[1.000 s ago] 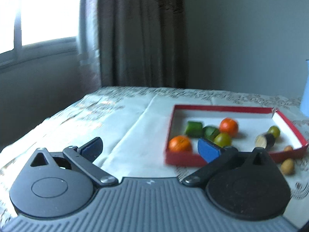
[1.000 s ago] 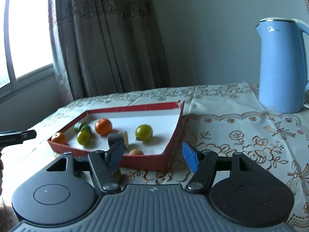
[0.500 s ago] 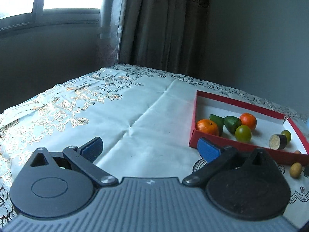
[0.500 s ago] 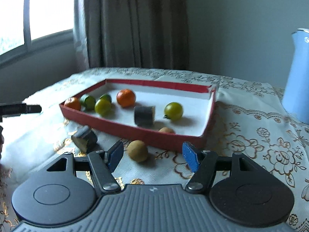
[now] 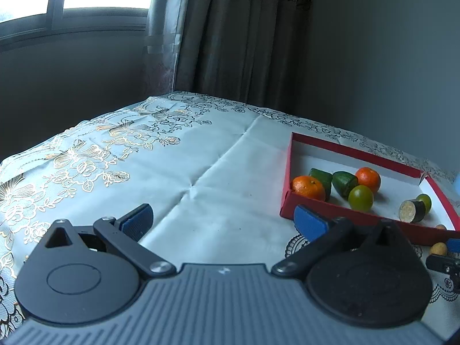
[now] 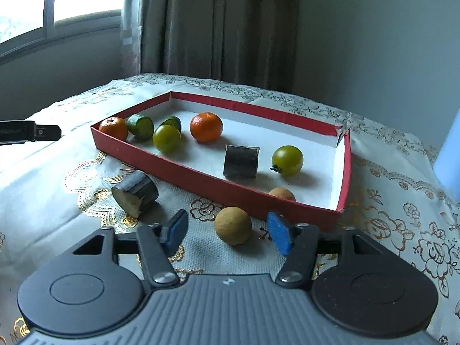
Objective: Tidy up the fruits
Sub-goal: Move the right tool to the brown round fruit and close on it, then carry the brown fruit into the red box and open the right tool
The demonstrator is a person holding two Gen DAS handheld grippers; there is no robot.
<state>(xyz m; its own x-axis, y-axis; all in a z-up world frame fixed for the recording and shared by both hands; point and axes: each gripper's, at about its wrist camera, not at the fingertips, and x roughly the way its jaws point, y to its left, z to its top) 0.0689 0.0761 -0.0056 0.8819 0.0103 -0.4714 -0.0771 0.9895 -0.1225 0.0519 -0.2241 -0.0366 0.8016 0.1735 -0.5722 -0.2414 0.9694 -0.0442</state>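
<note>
red tray [image 6: 178,164], no legible writing

Both the left gripper [image 5: 224,222] and the right gripper [image 6: 227,231] share a ribbed grey body, two round black discs, black linkage arms with silver screws, and blue-padded fingertips [image 6: 278,233].

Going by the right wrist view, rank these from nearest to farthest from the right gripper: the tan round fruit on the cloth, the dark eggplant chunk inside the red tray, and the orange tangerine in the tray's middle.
From the right gripper:
1. Tan round fruit, on the cloth between the open fingers.
2. Eggplant chunk, inside the red tray, just past its near wall.
3. Tangerine, deeper in the tray, left of centre.
</note>
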